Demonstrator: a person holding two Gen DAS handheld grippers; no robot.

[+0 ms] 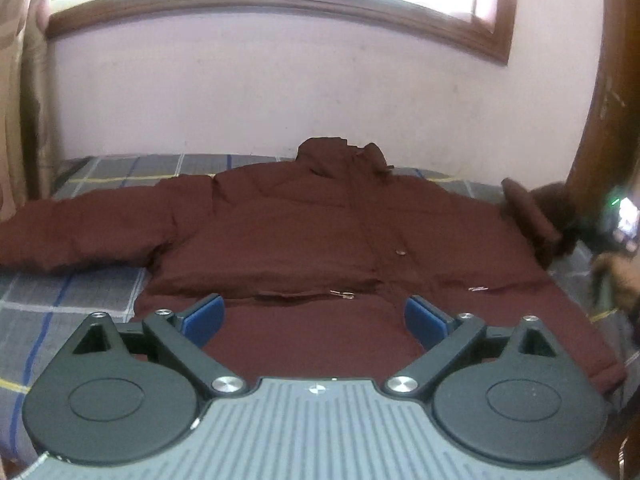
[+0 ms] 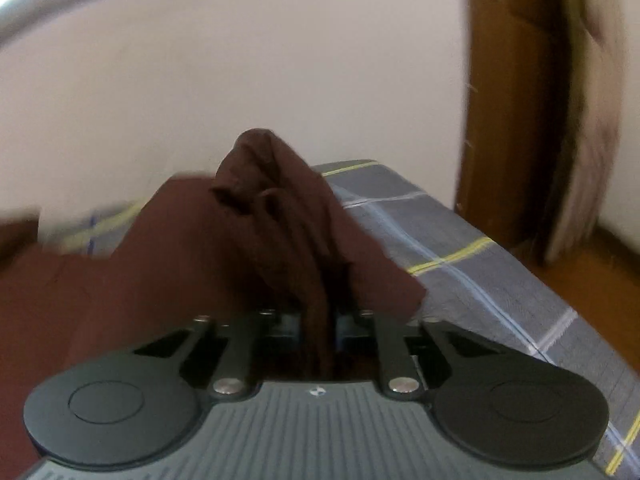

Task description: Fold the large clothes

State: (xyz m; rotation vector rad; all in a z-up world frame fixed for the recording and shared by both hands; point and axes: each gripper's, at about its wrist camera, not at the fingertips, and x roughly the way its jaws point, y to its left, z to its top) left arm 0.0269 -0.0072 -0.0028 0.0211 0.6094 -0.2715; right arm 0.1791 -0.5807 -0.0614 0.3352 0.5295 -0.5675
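A dark maroon padded jacket [image 1: 304, 232] lies front up on a bed, collar toward the wall, its left sleeve [image 1: 80, 232] stretched out flat. My left gripper [image 1: 314, 314] is open, blue pads wide apart, just above the jacket's lower hem and holding nothing. My right gripper [image 2: 318, 320] is shut on the bunched end of the jacket's right sleeve [image 2: 276, 216], which is lifted off the bed. In the left wrist view the raised sleeve cuff [image 1: 528, 216] shows at the far right with the other gripper blurred beside it.
The bed has a grey plaid sheet [image 1: 60, 312] with blue, white and yellow lines; it also shows in the right wrist view [image 2: 480, 264]. A pale wall and a wood-framed window [image 1: 280, 0] are behind. A brown wooden door frame [image 2: 508, 120] stands right of the bed edge.
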